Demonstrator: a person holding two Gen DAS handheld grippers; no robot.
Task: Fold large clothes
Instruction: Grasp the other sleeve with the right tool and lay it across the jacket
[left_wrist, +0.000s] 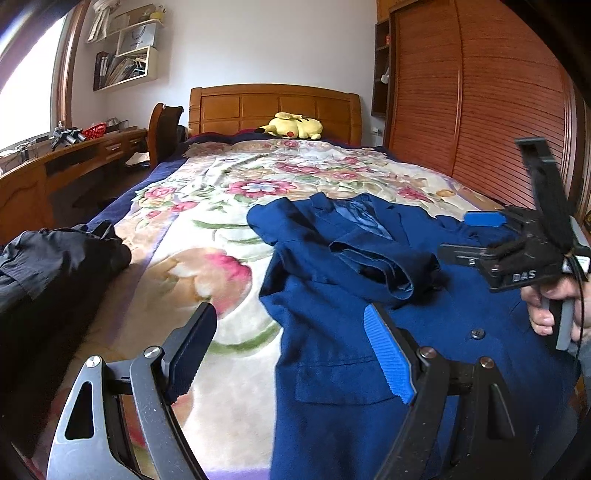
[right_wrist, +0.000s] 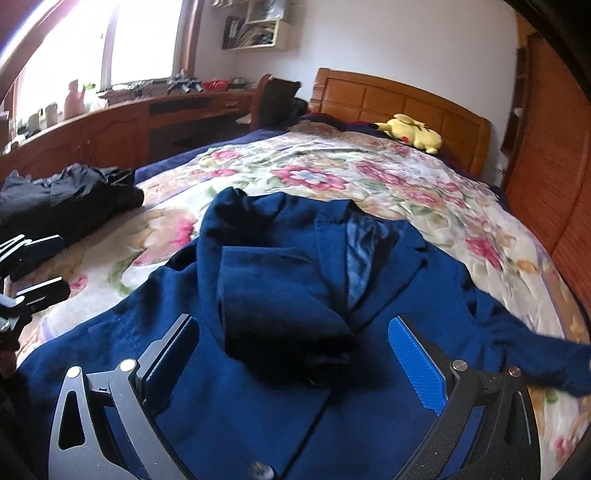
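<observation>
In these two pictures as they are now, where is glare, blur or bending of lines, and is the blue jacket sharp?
Left wrist view: window blown out white; wardrobe bows from fisheye; jacket fairly sharp, its far sleeve hidden behind the right gripper. Right wrist view: window glares more strongly; the jacket's right sleeve smears with blur; the folded sleeve is dark in shadow; headboard curves.

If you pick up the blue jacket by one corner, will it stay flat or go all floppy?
Probably floppy: the blue jacket already lies rumpled, one sleeve folded across its front. It looks thick, so likely heavyish, sagging from one corner. It shouldn't slip much on the fuzzy flowered blanket.
</observation>
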